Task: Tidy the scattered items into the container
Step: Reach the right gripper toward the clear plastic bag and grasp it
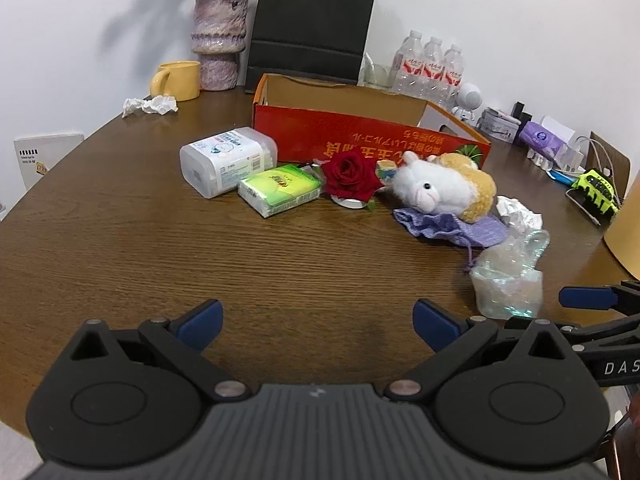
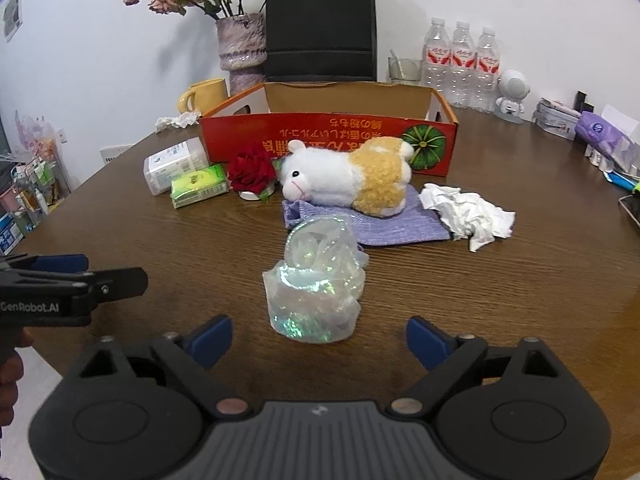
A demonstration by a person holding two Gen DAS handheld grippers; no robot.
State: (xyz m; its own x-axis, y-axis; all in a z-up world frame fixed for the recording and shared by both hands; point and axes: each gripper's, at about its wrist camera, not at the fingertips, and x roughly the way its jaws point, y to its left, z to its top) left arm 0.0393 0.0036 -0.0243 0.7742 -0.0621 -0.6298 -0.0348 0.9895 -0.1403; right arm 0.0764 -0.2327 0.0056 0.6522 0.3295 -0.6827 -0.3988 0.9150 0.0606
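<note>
On the brown counter [image 2: 520,280] the crumpled iridescent wrap [image 2: 314,292] sat loose just ahead of the right claw [image 2: 320,342], spread wide and empty like the left claw [image 1: 318,326], and I feared it would crush or slip short of the red box [image 2: 328,140].

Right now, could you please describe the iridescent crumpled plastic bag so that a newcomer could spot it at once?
Start at the red cardboard box at the back of the round wooden table. Come forward past the white and tan plush toy lying on a lilac knitted cloth. The bag sits alone nearest the open right gripper; only it is see-through, shimmering green and blue.
</note>
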